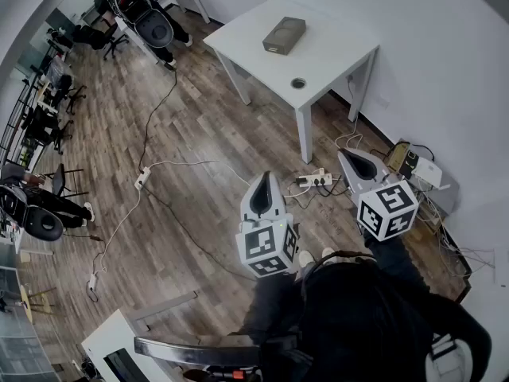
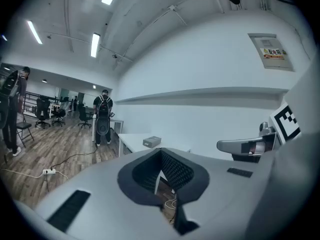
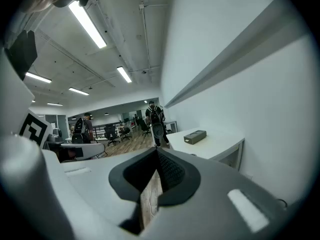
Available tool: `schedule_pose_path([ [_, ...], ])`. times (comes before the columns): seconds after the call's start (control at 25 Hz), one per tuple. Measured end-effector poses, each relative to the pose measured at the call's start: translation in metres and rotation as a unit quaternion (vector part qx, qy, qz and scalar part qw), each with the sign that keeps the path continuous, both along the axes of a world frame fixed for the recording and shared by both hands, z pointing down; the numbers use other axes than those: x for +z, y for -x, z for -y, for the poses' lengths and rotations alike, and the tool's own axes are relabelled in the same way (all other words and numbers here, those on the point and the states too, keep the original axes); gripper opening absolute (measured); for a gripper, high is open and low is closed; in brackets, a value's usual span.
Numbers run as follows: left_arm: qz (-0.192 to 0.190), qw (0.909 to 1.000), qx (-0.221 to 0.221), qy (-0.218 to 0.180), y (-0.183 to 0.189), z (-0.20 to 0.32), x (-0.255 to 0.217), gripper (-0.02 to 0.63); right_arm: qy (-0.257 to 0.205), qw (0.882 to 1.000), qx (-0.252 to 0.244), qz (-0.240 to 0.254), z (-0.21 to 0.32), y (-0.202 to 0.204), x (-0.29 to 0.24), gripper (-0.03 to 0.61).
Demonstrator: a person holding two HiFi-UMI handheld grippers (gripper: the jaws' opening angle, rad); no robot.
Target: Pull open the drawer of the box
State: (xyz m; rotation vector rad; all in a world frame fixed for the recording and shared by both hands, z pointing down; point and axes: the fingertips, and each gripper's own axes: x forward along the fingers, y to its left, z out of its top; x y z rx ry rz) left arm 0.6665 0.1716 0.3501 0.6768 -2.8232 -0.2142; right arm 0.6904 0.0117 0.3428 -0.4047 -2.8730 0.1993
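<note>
Right now, left gripper [image 1: 266, 183] and right gripper [image 1: 348, 157] hang empty, jaws drawn together, well short of the white table [image 1: 334, 54]. The box [image 1: 284, 35] on it looks light and likely to slide. Its drawer front is too small to read, so brace the body and pinch whatever pull shows.

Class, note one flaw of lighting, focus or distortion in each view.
Head view: fisheye bends the white walls, corners go dark. Left gripper view: ceiling lights glare, wall ledge bows. Right gripper view: strip light blown out, right hand-held gripper looms soft and oversized.
</note>
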Motion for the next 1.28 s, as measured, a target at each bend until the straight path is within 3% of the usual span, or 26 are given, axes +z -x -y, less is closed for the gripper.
schedule_pose_path([
  [0.52,-0.001,1.0,-0.009,-0.003,-0.003,-0.014,0.003,-0.002,0.002,1.0,0.004,-0.002,-0.006,-0.003,0.005,0.0],
  [0.76,-0.013,0.9988,-0.046,-0.009,-0.002,-0.058,0.005,-0.002,0.01,1.0,0.001,0.027,-0.014,0.004,-0.004,0.002],
  [1.04,-0.035,0.9973,-0.062,-0.018,0.0,-0.105,0.029,-0.002,0.009,1.0,0.004,0.027,-0.05,0.013,0.004,0.002],
  [1.28,-0.046,0.996,-0.073,-0.025,0.025,-0.119,0.044,-0.002,0.009,1.0,0.0,0.017,-0.061,0.038,0.017,0.002],
])
